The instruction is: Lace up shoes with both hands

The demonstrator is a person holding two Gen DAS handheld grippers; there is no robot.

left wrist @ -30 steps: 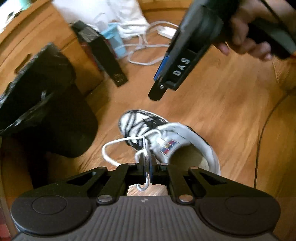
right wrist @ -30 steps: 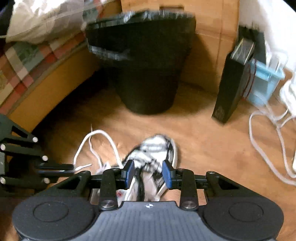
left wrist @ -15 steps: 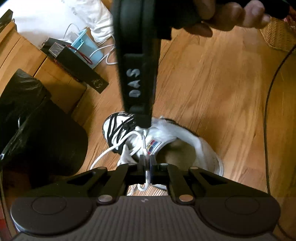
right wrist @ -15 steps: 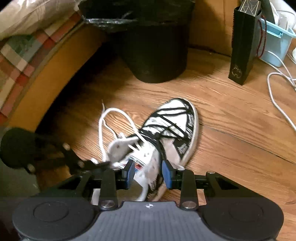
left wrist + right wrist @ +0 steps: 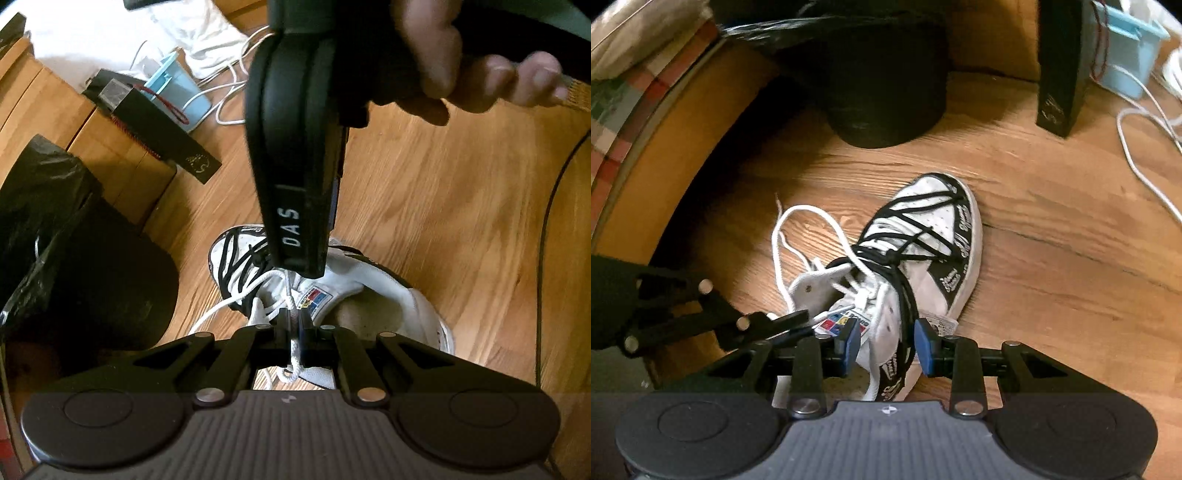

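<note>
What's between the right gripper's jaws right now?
The right wrist view shows the shoe's laced upper between the open jaws of the right gripper: white side panel, black lace and tongue edge. The pads don't press on it.

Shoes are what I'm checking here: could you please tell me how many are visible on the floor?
1. A white shoe with black lacing lies on the wooden floor, just beyond both grippers, in front of the black bin. A second shoe may be out of frame.

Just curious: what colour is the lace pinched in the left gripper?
White lace; left wrist view shows it best.
</note>
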